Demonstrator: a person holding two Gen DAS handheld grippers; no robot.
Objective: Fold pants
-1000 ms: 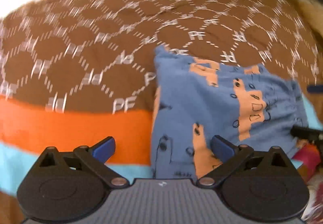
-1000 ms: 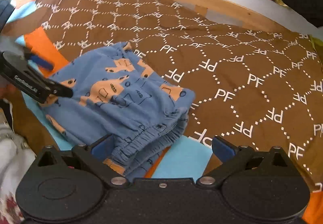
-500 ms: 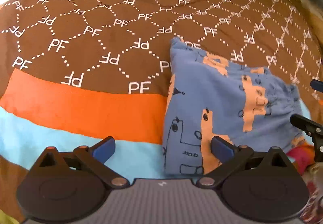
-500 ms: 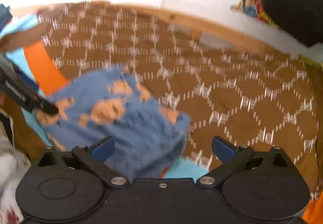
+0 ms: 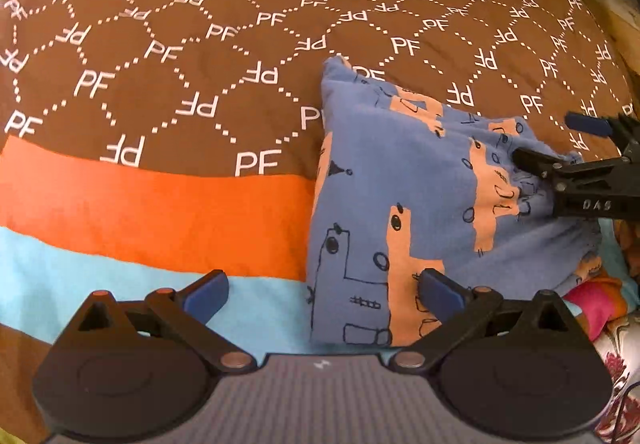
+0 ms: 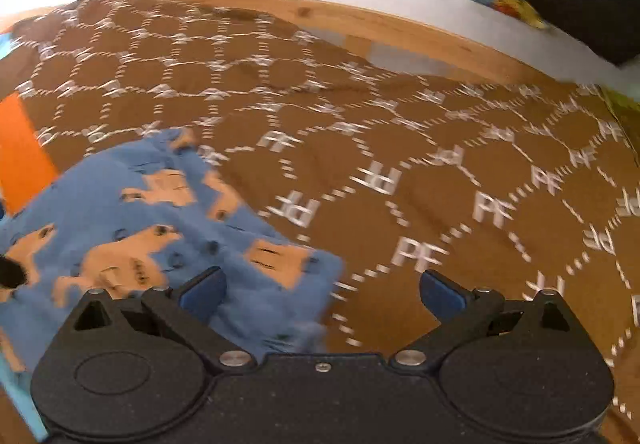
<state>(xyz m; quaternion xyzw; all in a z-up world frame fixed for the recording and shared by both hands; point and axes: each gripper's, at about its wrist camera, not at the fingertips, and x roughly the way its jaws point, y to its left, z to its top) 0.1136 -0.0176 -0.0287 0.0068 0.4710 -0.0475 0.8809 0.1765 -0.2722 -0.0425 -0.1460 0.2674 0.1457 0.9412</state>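
The blue pants (image 5: 400, 196) with orange animal prints lie folded in a compact rectangle on the bedspread, right of centre in the left wrist view and at the lower left of the right wrist view (image 6: 160, 228). My left gripper (image 5: 320, 290) is open and empty, just in front of the pants' near edge. My right gripper (image 6: 320, 290) is open and empty, over the waistband end; in the left wrist view it (image 5: 560, 148) reaches in from the right above the pants.
The bedspread (image 5: 180, 64) is brown with white PF lettering, with an orange band (image 5: 140, 204) and a light blue band (image 5: 80, 276) near me. A wooden bed frame (image 6: 400, 28) runs along the far side. Colourful fabric (image 5: 600, 304) lies at the right.
Both grippers have drawn back and risen from the folded pants. The right gripper swung to the right, so the pants slid to its lower left. The pants lie still.
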